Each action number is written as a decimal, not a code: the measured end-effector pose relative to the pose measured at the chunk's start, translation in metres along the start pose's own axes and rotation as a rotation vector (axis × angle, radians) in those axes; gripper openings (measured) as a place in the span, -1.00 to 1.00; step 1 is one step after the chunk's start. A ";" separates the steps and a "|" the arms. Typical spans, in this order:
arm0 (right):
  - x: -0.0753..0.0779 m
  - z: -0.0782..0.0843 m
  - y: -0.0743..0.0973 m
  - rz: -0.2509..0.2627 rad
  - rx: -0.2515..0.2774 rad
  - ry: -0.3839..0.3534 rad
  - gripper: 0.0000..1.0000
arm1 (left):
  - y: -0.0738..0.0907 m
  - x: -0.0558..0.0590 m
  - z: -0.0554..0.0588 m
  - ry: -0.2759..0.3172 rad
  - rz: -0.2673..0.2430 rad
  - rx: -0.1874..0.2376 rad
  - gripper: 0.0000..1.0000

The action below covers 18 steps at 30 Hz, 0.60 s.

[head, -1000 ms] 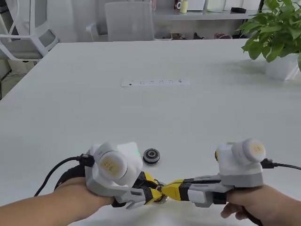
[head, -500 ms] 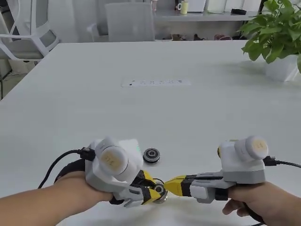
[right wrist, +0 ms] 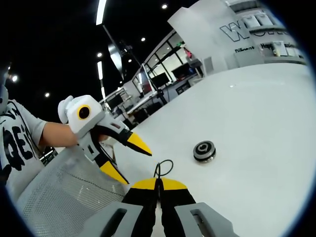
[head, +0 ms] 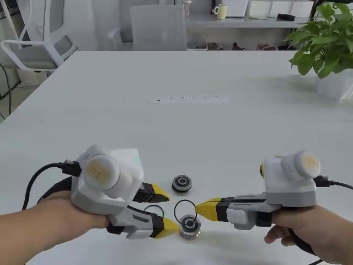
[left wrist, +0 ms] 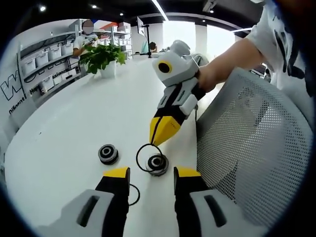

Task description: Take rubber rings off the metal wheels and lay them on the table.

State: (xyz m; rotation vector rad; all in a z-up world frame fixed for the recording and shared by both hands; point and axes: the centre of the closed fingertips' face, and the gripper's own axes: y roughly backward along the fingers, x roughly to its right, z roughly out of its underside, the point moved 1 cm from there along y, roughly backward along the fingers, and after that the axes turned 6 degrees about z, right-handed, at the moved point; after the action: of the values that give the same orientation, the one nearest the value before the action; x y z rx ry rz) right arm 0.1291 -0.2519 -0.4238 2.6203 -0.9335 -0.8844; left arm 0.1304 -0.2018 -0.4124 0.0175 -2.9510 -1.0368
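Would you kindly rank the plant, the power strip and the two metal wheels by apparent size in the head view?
1. Plant, though cropped by the frame.
2. Power strip.
3. Far wheel and near wheel look alike; nearness to the camera leaves their order unsure.

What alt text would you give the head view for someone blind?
The right gripper pinches a thin black ring beside a metal wheel on a white table. The left gripper is open beside it; another wheel lies behind.
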 end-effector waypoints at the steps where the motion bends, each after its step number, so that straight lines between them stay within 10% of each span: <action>1: 0.000 -0.001 -0.001 -0.001 -0.001 0.001 -1.00 | 0.004 -0.002 0.000 0.005 -0.009 0.007 -0.34; 18: -0.010 -0.017 -0.028 -0.044 -0.061 0.056 -1.00 | 0.049 -0.017 0.003 0.094 -0.091 0.099 0.12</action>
State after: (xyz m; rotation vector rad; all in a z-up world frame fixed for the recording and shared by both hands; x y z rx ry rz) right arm 0.1472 -0.2243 -0.4168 2.6089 -0.8242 -0.8318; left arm 0.1469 -0.1615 -0.3844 0.1973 -2.9375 -0.8714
